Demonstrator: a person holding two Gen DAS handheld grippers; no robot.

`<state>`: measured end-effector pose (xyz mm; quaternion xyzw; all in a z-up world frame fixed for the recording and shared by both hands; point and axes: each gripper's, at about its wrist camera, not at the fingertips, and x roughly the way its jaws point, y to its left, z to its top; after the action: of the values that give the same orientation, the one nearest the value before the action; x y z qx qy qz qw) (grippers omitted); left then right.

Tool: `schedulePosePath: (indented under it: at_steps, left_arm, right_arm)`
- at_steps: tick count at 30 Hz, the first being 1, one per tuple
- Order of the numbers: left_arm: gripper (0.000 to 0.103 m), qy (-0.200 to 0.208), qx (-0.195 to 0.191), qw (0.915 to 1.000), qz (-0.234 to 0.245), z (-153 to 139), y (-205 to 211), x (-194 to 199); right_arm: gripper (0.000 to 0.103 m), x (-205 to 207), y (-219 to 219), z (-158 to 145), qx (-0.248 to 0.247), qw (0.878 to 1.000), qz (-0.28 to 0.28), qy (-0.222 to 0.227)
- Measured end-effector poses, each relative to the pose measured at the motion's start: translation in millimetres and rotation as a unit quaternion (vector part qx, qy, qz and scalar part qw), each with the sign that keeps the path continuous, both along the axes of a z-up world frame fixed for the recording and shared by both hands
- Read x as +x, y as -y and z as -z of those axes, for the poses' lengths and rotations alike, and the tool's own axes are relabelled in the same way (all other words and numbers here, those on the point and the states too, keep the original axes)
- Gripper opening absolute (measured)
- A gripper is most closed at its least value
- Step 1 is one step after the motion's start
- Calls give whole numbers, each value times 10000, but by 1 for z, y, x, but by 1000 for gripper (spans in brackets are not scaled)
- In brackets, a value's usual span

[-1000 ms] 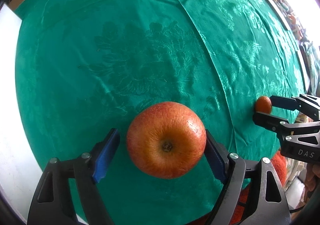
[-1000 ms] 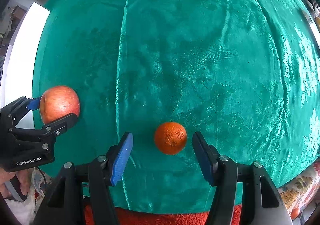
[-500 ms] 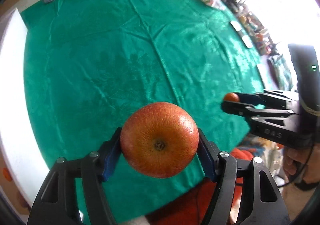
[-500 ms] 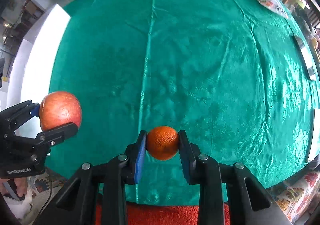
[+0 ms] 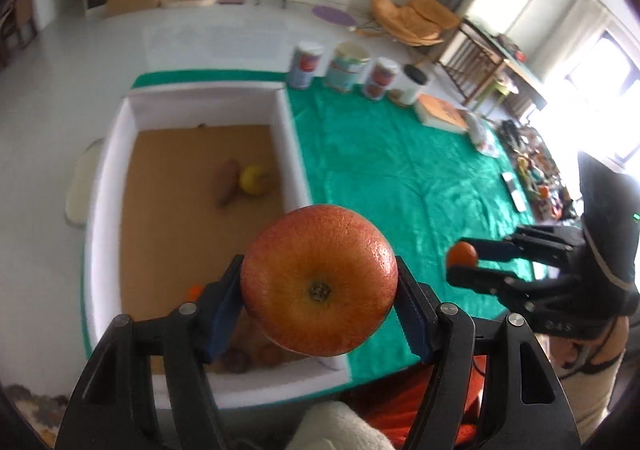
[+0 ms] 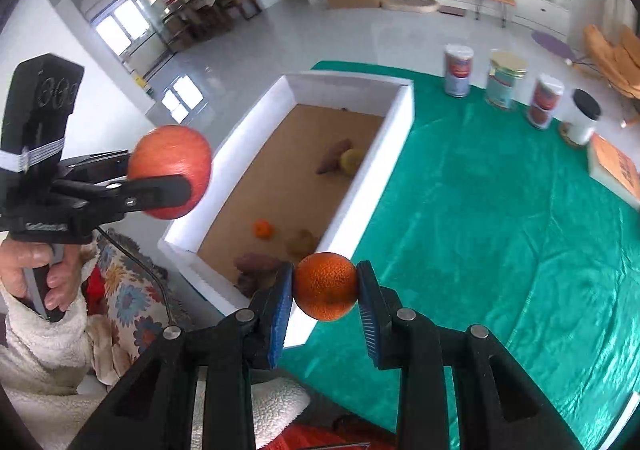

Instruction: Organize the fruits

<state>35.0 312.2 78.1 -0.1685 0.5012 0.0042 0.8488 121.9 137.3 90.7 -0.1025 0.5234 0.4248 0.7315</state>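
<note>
Lifted off the green tablecloth [image 6: 500,218], left gripper [image 5: 320,282] clamps the big red-orange apple [image 5: 319,284] and right gripper [image 6: 326,288] clamps the small round orange [image 6: 326,287], both likely bound for release into the white-walled, cardboard-floored box [image 6: 394,118].

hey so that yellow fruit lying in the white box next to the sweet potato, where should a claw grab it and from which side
Probably from above, pads across the widest part of the yellow fruit. It lies on the floor of the white box close to the wall, and the sweet potato touches its other side, so close the pads along the free sides, parallel to the wall. It is blurred, so finer shape is unclear.
</note>
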Motion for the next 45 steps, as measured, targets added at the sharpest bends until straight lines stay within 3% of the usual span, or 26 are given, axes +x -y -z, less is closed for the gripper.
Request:
schedulePosePath:
  at_steps: [5, 9, 16, 17, 19, 21, 23, 25, 26, 28, 30, 32, 35, 38, 39, 42, 45]
  left_arm:
    - [70, -715, -21, 9944, -779, 103, -61, 25]
    - [70, -1098, -47, 9879, -1094, 159, -87, 43]
    - [71, -1402, -43, 9827, -1213, 199, -98, 54]
    - [71, -1432, -10, 9822, -1215, 202, -96, 56]
    - [71, -1506, 43, 9810, -1225, 206, -95, 58]
    - [71, -1512, 131, 9805, -1252, 206, -90, 58]
    - [73, -1233, 349, 9829, -1324, 192, -84, 57]
    - [92, -883, 536, 9844, -1423, 169, -82, 51]
    - [97, -689, 565, 9854, -1454, 156, -82, 46]
    - [98, -372, 651, 9862, -1475, 132, -80, 35]
    - [98, -54, 864, 9844, -1530, 108, -73, 19]
    - [98, 231, 1347, 9755, -1723, 84, -62, -1]
    - [99, 431, 2389, 9481, -2053, 53, -35, -33]
    - [102, 558, 2832, 9301, -2273, 40, -13, -58]
    - [102, 608, 2789, 9287, -2366, 39, -9, -66]
    - [102, 621, 2387, 9416, -2292, 43, -12, -82]
    - [102, 528, 2552, 9342, -2436, 42, -17, -94]
  right_arm:
    - [31, 11, -86, 59, -414, 9990, -181, 35]
    - [32, 29, -128, 109, -848, 9958, -167, 306]
    - [35, 43, -151, 158, -1299, 9907, -178, 358]
    - [37, 43, -151, 160, -1310, 9906, -192, 355]
    - [51, 44, -149, 158, -1239, 9914, -147, 388]
    - [63, 41, -147, 149, -1065, 9933, -110, 435]
    - [72, 41, -144, 139, -924, 9943, -58, 532]
    - [79, 39, -138, 126, -852, 9944, 9, 622]
    - [81, 38, -133, 119, -813, 9945, 48, 651]
    - [92, 36, -122, 104, -785, 9941, 129, 734]
    - [94, 32, -112, 91, -832, 9927, 179, 856]
    - [98, 23, -100, 77, -834, 9916, 196, 974]
    - [100, 6, -84, 62, -791, 9897, 180, 1176]
    - [100, -8, -73, 54, -641, 9907, 220, 1177]
    - [100, -14, -71, 52, -601, 9913, 232, 1152]
    - [100, -28, -69, 49, -518, 9924, 263, 1088]
    - [100, -38, -70, 47, -492, 9933, 292, 1002]
